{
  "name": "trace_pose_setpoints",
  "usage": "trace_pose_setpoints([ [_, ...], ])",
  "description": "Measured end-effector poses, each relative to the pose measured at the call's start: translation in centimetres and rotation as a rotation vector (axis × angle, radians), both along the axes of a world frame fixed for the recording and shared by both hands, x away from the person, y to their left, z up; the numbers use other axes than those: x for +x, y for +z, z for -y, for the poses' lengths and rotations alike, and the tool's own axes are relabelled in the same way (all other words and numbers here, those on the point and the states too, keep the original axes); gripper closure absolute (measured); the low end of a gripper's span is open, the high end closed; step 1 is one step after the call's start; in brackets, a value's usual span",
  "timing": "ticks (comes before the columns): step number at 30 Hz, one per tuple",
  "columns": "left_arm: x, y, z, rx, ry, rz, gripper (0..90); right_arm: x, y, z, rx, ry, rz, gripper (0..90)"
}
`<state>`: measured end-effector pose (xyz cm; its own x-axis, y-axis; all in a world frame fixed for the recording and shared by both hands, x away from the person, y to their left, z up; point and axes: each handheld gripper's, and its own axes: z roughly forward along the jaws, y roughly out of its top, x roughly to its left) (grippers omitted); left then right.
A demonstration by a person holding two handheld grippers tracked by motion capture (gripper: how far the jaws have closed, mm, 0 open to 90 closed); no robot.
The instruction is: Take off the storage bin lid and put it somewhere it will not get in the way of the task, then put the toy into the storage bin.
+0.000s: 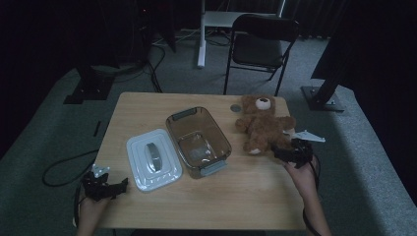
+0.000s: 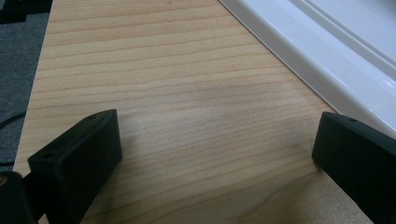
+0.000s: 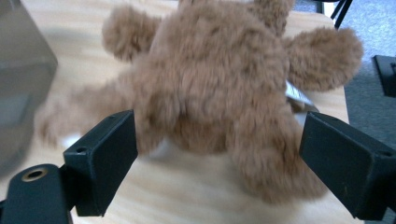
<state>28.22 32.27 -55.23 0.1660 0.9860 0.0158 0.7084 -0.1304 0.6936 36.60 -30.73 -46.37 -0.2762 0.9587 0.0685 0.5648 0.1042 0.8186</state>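
A brown teddy bear lies on its back at the right of the wooden table, head toward the far edge. My right gripper is open at the bear's legs; in the right gripper view the bear lies just ahead between the spread jaws, its lower body near the fingertips. A clear plastic container stands open at the table's middle, its white lid flat beside it on the left. My left gripper is open near the front left corner, next to the lid's edge.
A round grey disc lies by the bear's head. A black folding chair stands beyond the far edge. Dark stands and cables sit on the grey carpet around the table. Bare wood stretches along the front edge between my hands.
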Motion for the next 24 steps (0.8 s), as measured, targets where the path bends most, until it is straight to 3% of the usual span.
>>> trace_pose_setpoints([
  [1,0.0,0.0,0.0,-0.001,0.002,0.000,2.2,1.3,0.5,-0.2,0.032,-0.006,-0.007,10.7],
  [11,0.0,0.0,0.1,-0.002,0.009,0.000,2.2,5.9,1.5,-1.4,-0.008,-0.032,-0.040,10.7],
  [24,-0.1,0.0,0.1,-0.001,0.014,0.001,2.2,9.6,1.0,-1.8,-0.009,-0.083,-0.097,10.7],
])
